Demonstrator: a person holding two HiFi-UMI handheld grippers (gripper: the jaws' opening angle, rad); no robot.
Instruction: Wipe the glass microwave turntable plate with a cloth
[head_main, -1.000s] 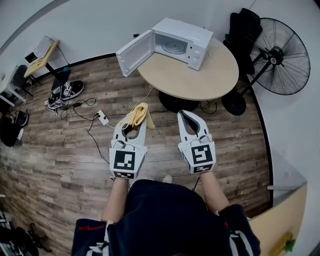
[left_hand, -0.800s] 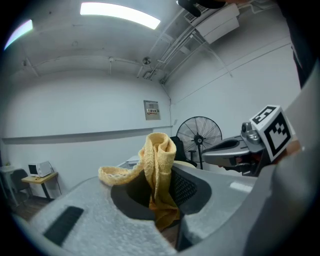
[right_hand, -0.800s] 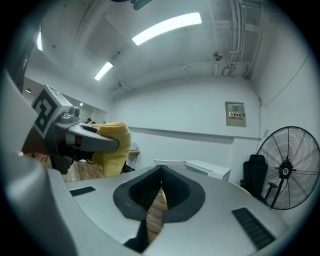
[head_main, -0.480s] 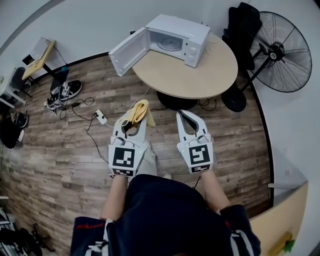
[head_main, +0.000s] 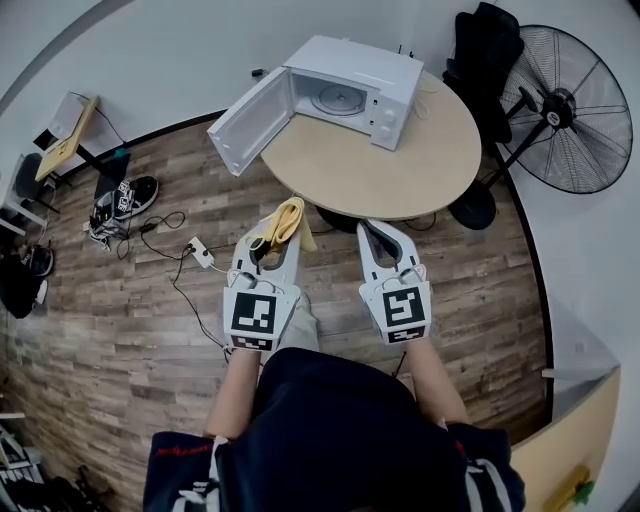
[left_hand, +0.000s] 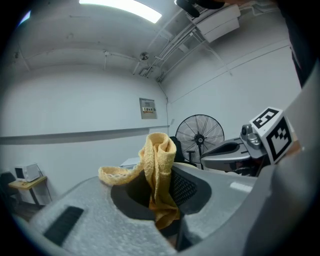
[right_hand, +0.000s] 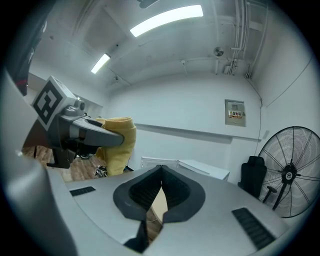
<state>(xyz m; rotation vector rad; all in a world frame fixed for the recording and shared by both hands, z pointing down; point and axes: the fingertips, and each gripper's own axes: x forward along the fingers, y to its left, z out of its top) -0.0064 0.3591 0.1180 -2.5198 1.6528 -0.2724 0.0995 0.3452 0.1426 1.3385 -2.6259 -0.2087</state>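
Inside microwave (head_main: 372, 62), turntable plate (head_main: 338, 99) part-hidden; L gripper (head_main: 267, 244) clamped on cloth (head_main: 283, 221), R gripper (head_main: 376, 230) together.

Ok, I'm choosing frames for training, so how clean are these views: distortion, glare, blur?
Head view: heavy fisheye, the round table edge and walls bow, but light is even and the microwave is sharp. Left gripper view: black vignetted corners, ceiling light blown out, yellow cloth crisp. Right gripper view: same vignette, strip light glaring, the fan in focus.

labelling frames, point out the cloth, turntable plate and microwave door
cloth (head_main: 283, 222): head view, folded top
turntable plate (head_main: 338, 100): head view, its centre
microwave door (head_main: 247, 119): head view, inner face
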